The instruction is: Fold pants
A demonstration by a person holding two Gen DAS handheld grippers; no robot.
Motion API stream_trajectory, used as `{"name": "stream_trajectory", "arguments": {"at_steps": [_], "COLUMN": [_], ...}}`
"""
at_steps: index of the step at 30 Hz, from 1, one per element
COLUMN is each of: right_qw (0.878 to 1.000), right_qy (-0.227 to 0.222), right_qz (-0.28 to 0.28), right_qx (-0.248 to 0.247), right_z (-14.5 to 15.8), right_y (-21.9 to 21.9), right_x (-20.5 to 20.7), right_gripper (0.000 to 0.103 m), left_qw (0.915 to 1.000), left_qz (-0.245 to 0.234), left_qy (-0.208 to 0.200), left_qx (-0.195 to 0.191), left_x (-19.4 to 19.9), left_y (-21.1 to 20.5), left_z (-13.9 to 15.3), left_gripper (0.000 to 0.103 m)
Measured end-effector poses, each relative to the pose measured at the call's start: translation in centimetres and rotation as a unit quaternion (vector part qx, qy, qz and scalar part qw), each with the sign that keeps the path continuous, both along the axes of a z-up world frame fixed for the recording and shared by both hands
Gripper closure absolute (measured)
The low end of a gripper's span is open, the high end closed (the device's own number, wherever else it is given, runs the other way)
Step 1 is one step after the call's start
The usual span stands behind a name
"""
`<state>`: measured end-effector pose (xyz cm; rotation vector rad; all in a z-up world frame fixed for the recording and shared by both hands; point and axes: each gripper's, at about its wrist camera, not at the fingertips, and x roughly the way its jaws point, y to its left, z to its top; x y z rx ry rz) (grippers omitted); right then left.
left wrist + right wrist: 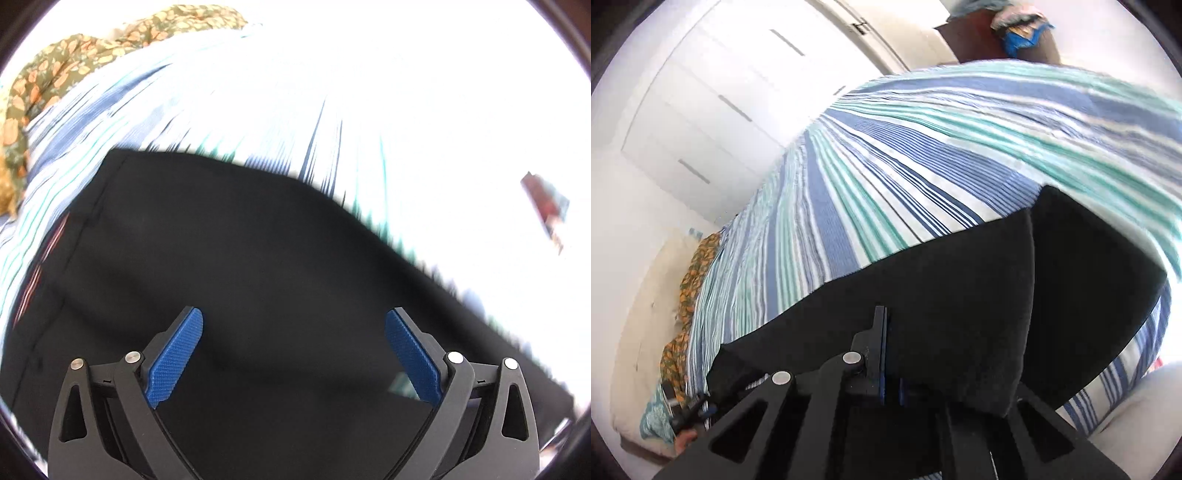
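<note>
- Left gripper (293,350): jaws spread wide, blue pads (177,354) clear of cloth, nothing between them. It hangs above the black pants (258,251), pointing down at them.
- Right gripper (886,354): jaws clenched. Black cloth lies around and over the right-hand finger, but whether a fold is pinched between the pads I cannot tell; the tips merge with the dark fabric.
- Pants: spread on a bed over a blue, teal and white striped cover (886,166). In the right wrist view one layer seems to lie over another with a straight vertical edge between. A stitched side seam runs down the left in the left wrist view.
- Handling, judged: light, limp, matte woven cloth; it will sag and drape rather than hold shape, and is not fragile. Low slip against the textured pads.
- Where to take hold, judged: at a hem or the seamed edge, where doubled fabric gives the pads more to bite.
- Beyond: floral cloth (74,59) at the far bed edge; white cupboard doors (720,92).
</note>
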<state>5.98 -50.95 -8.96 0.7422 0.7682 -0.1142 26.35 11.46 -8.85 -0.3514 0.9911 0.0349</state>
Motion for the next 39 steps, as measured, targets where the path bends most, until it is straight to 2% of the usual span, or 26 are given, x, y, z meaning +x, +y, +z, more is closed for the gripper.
{"name": "stream_trajectory", "arguments": {"at_steps": [3, 6, 8, 10, 11, 12, 13, 14, 15, 16, 18, 20, 22, 24, 26, 27, 28, 30, 31, 33, 35, 36, 39], "right_qw": [0.998, 0.989, 0.978, 0.966, 0.96, 0.955, 0.953, 0.954, 0.96, 0.968, 0.979, 0.986, 0.99, 0.994, 0.992, 0.988, 0.984, 0.976, 0.973, 0.977, 0.983, 0.987, 0.992], "right_qy": [-0.036, -0.093, -0.139, -0.182, -0.198, -0.207, -0.206, -0.197, -0.172, -0.138, -0.09, -0.081, -0.075, -0.028, 0.063, 0.109, 0.139, 0.18, 0.189, 0.18, 0.154, 0.14, 0.121], "right_qz": [0.054, 0.11, 0.148, 0.182, 0.198, 0.212, 0.222, 0.226, 0.218, 0.205, 0.171, 0.141, 0.118, 0.107, 0.107, 0.102, 0.101, 0.107, 0.107, 0.103, 0.089, 0.078, 0.04], "right_qx": [-0.017, -0.034, -0.04, -0.033, -0.028, -0.022, -0.018, -0.021, -0.037, -0.052, -0.06, -0.035, -0.004, -0.001, -0.019, -0.03, -0.037, -0.065, -0.072, -0.054, -0.036, -0.022, 0.023], "right_z": [3.4, 7.1, 9.8, 11.9, 12.7, 13.3, 13.5, 13.2, 12.5, 11.4, 8.9, 7.5, 7.1, 6.3, 3.8, 2.3, 0.8, -1.3, -1.8, -2.1, -1.7, -1.6, -1.6], "right_y": [0.9, 2.4, 3.4, 3.7, 3.6, 3.4, 3.2, 3.2, 3.0, 2.7, 1.2, -0.3, -1.6, -2.4, -3.2, -3.5, -3.8, -4.1, -4.1, -4.6, -5.2, -5.6, -7.2], "right_x": [-1.3, -2.7, -4.2, -6.1, -7.0, -7.9, -8.5, -8.7, -8.4, -7.7, -6.3, -4.9, -4.0, -3.0, -2.0, -1.9, -1.9, -2.0, -2.1, -2.4, -3.2, -3.8, -4.9], "right_gripper": [0.099, 0.099, 0.099, 0.099, 0.099, 0.099, 0.099, 0.099, 0.099, 0.098, 0.098, 0.098, 0.098, 0.098, 0.098, 0.098, 0.098, 0.097, 0.094, 0.087, 0.049, 0.043, 0.041], "left_qw": [0.9979, 0.9943, 0.9929, 0.9917, 0.991, 0.9909, 0.9912, 0.9916, 0.9925, 0.9934, 0.9932, 0.9906, 0.9884, 0.991, 0.9961, 0.9967, 0.9961, 0.9949, 0.9941, 0.9932, 0.9934, 0.9933, 0.9908], "left_qz": [0.0, 0.006, 0.014, 0.022, 0.028, 0.036, 0.041, 0.042, 0.043, 0.039, 0.027, 0.023, 0.031, 0.05, 0.054, 0.053, 0.055, 0.07, 0.076, 0.074, 0.071, 0.073, 0.082], "left_qy": [0.037, 0.09, 0.102, 0.102, 0.105, 0.109, 0.105, 0.086, 0.059, 0.028, -0.046, -0.104, -0.13, -0.106, -0.03, 0.013, 0.038, 0.027, 0.019, 0.007, 0.0, 0.001, 0.008], "left_qx": [-0.053, -0.056, -0.059, -0.074, -0.078, -0.069, -0.069, -0.087, -0.098, -0.104, -0.103, -0.086, -0.072, -0.066, -0.063, -0.06, -0.057, -0.068, -0.074, -0.09, -0.09, -0.089, -0.107], "left_x": [4.8, 8.4, 9.7, 10.1, 10.0, 9.4, 8.9, 7.8, 6.3, 5.2, 0.2, -4.8, -10.1, -14.0, -16.2, -16.7, -17.0, -18.4, -18.3, -17.8, -17.4, -17.2, -16.9], "left_y": [0.4, 0.4, 0.8, 1.4, 1.8, 1.9, 2.5, 3.2, 3.9, 5.1, 5.9, 7.2, 7.7, 6.9, 5.8, 5.2, 4.9, 3.9, 4.0, 4.2, 3.7, 3.7, 3.5], "left_z": [-0.7, -2.6, -3.2, -3.3, -3.4, -3.3, -3.0, -2.2, -0.7, 1.3, 6.2, 10.0, 10.7, 7.3, 1.0, -1.7, -3.7, -4.8, -4.6, -3.8, -3.2, -3.4, -4.3], "left_gripper": [0.003, 0.004, 0.007, 0.026, 0.05, 0.088, 0.096, 0.096, 0.096, 0.096, 0.096, 0.095, 0.092, 0.089, 0.088, 0.089, 0.089, 0.09, 0.089, 0.08, 0.079, 0.079, 0.08]}}
